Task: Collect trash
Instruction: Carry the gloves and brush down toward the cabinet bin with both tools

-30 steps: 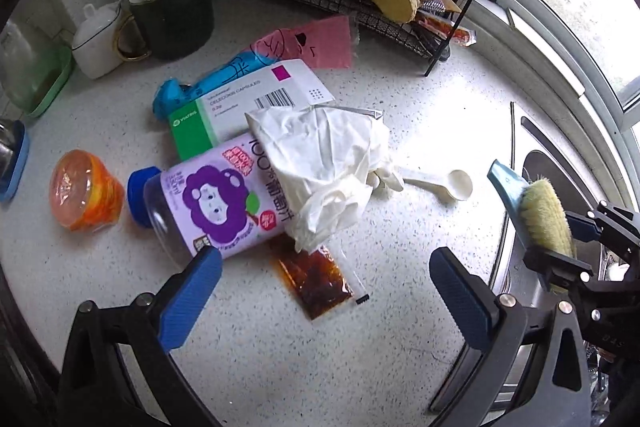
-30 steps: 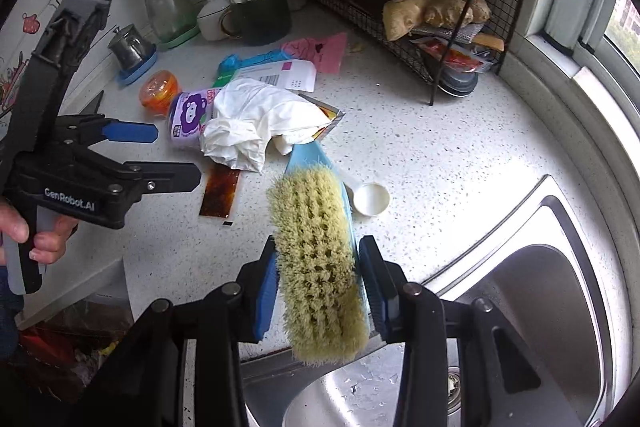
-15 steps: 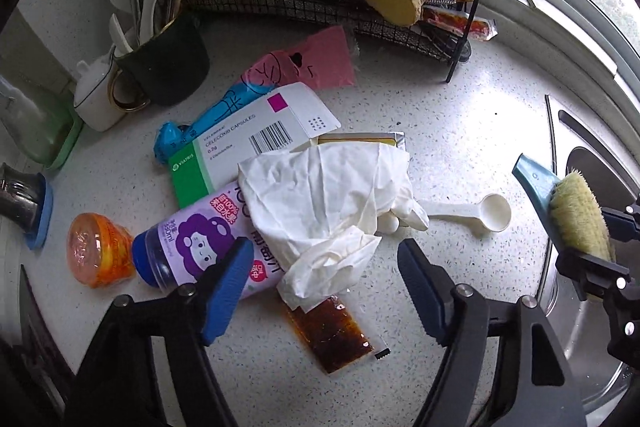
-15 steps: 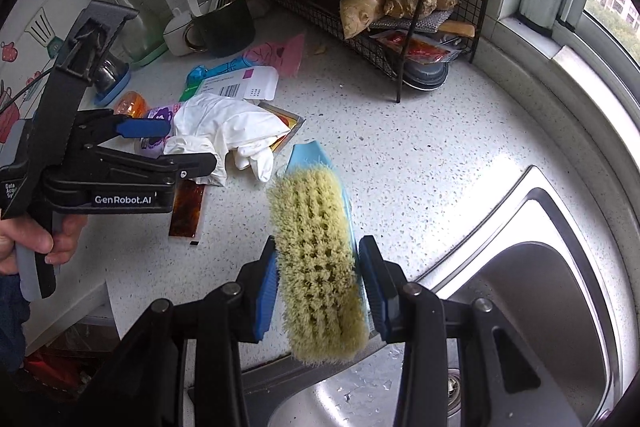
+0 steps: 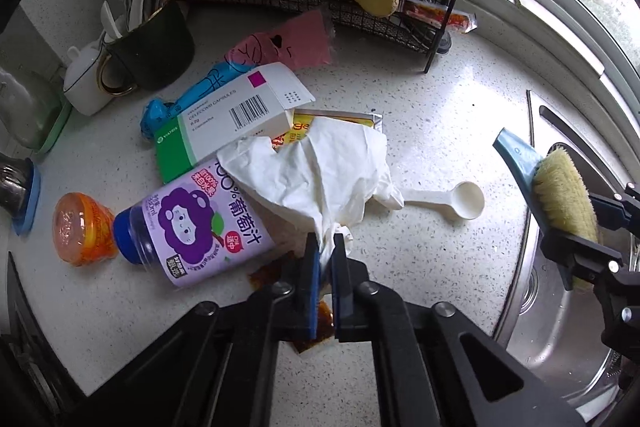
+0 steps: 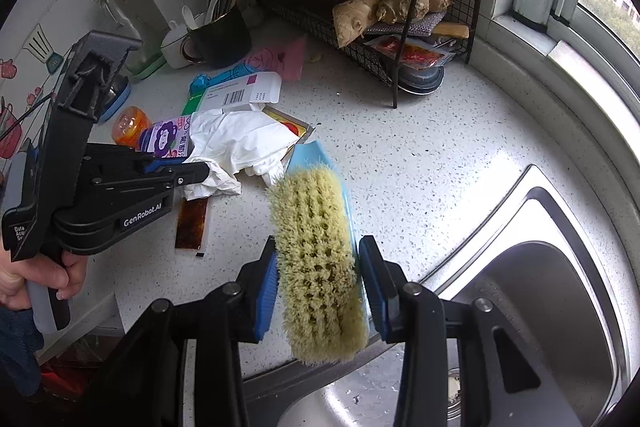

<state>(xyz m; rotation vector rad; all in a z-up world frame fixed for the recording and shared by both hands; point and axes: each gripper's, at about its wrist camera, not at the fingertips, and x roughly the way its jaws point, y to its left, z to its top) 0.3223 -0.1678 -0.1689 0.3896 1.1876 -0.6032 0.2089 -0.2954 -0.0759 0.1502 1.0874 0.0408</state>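
The crumpled white latex glove (image 5: 320, 171) lay in soft, wrinkled folds on the speckled white stone counter (image 5: 432, 99), draped over the clear plastic grape-juice bottle with a purple label and blue cap (image 5: 192, 227) and over a yellow foil packet (image 5: 340, 119). Its lower corner was pulled into a thin twist and pinched between the nearly closed blue pads of the left tool (image 5: 325, 267). Under those pads lay a flat, glossy sachet of dark brown sauce (image 6: 192, 223). Just beside the glove's fingers sat a smooth white plastic measuring scoop (image 5: 452, 201). Behind the bottle rested a rectangular white and green cardboard medicine box (image 5: 232, 115), a blue plastic wrapper (image 5: 188, 95), a pink paper bag (image 5: 288, 39) and a small orange ribbed jelly cup (image 5: 82, 229). The right tool (image 6: 318, 287) clamped a scrubbing brush with stiff pale-yellow bristles and a light blue plastic back (image 6: 316, 251), held above the edge of the shiny stainless steel sink (image 6: 560, 307).
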